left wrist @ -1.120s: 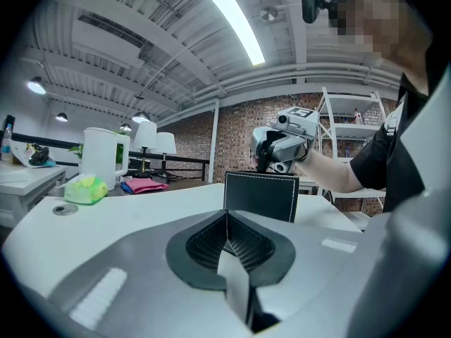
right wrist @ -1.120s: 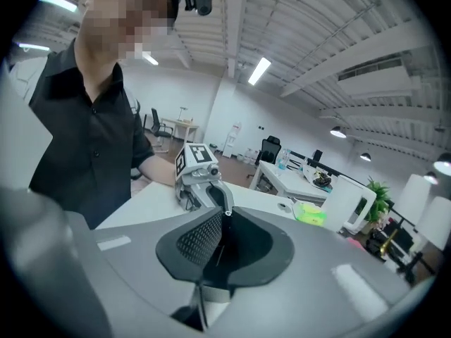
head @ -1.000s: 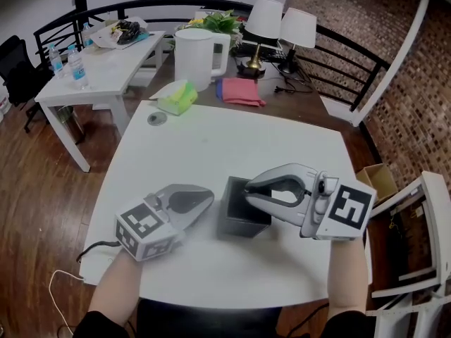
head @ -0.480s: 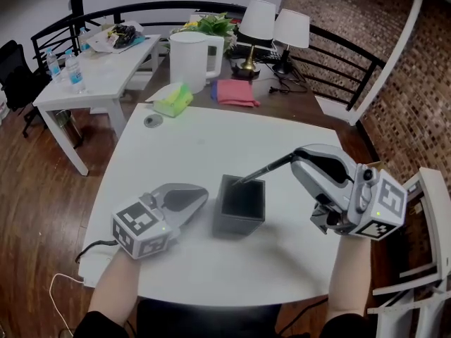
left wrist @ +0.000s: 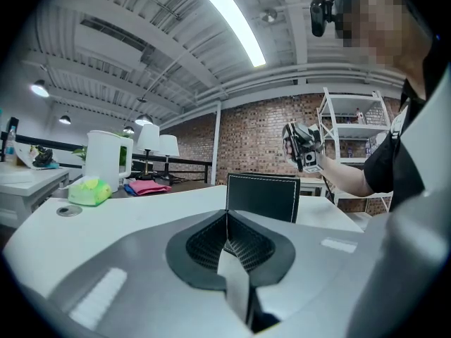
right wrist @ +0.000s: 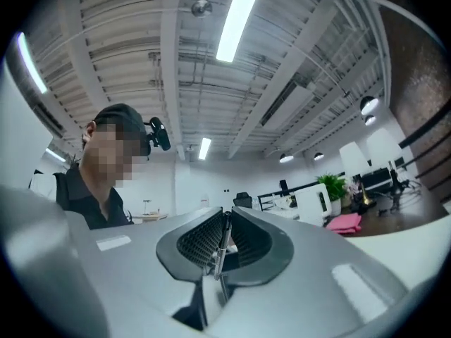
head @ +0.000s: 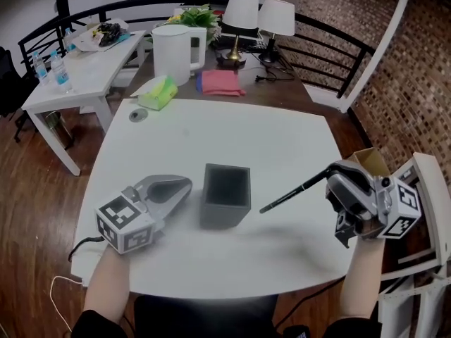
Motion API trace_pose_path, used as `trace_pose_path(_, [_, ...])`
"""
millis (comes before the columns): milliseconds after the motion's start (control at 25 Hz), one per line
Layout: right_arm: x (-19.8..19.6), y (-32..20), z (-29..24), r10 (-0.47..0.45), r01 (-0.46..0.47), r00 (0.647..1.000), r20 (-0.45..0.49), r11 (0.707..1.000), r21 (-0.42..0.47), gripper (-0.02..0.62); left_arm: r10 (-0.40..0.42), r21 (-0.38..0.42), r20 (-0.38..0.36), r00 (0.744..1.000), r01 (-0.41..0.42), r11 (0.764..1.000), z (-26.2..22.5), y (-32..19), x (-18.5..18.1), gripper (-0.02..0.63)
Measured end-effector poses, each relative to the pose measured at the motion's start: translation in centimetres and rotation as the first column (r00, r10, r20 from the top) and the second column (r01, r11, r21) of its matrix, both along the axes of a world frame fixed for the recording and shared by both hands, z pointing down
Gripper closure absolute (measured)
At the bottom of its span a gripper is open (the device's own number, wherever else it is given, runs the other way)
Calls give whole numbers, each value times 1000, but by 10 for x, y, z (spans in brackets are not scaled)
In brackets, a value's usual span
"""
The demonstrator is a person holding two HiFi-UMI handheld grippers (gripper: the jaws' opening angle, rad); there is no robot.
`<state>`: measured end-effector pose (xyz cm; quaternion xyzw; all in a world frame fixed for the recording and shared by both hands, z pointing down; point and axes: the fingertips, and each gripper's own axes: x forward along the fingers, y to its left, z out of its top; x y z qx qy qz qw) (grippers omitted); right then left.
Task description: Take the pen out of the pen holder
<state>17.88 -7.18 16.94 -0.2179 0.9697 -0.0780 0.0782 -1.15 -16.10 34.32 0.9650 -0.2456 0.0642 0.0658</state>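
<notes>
The black square pen holder (head: 225, 196) stands upright on the white table (head: 232, 136), and it shows straight ahead as the dark pen holder (left wrist: 262, 196) in the left gripper view. My left gripper (head: 184, 184) rests on the table just left of the holder, jaws shut with nothing between them. To the right of the holder, above the table, my right gripper (head: 332, 174) is shut on a thin black pen (head: 292, 192). The pen slants down-left, its tip clear of the holder. In the right gripper view the pen (right wrist: 220, 245) lies pinched between the ribbed pads.
At the table's far edge lie a green tissue pack (head: 158, 91) and a round grommet (head: 135, 115). Behind them are a white jug (head: 171, 53), a pink cloth (head: 218, 82) and two lamps (head: 243, 13). A cardboard box (head: 370, 162) and a white rack (head: 430, 210) stand right.
My right gripper has swung from over the holder to the right and upward, rolling as it went, and drawn the pen fully out. The left gripper stayed put.
</notes>
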Motion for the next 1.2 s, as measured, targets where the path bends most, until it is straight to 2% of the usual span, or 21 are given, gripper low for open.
trace_pose_path(80, [7,-8,28,1,-3,1000,-12,992,-123,543,-3,-1,-1,1000,3,1000,0,-1,0,602])
trace_pose_path(160, [10,-23,62,13,-24,999,-43,963,-267,543,-6,0,2,1000,6,1000,0,0,-1,602])
trace_pose_path(280, [5,-54,115,27,-76,994,-110,878,-473,543,-10,-1,1,1000,10,1000,0,0,-1,602])
trace_pose_path(360, [1,-75,148,42,-127,986,-159,812,-569,543,-11,2,1,1000,11,1000,1,0,-1,602])
trace_pose_path(480, [-2,-101,179,85,-207,973,-216,742,-638,537,-9,1,-1,1000,9,1000,1,1,1,602])
trace_pose_path(640, [-8,-121,194,173,-292,955,-240,688,-665,531,4,-1,2,1000,-4,1000,3,2,2,602])
trace_pose_path(800, [-3,-137,204,274,-432,900,-340,666,-608,537,11,-5,4,1000,-11,1000,2,2,2,602])
trace_pose_path(880, [-2,-140,205,302,-472,878,-370,669,-574,555,12,-4,5,1000,-12,1000,2,2,3,602])
trace_pose_path(960, [-4,-142,204,323,-480,875,-361,676,-559,535,14,-2,6,1000,-14,1000,2,3,3,603])
trace_pose_path(1080, [-2,-143,193,372,-480,877,-304,698,-532,540,12,-4,2,1000,-12,1000,2,3,3,602])
trace_pose_path(1200, [9,-139,176,413,-477,879,-238,744,-468,548,12,-3,2,1000,-12,1000,2,3,3,602])
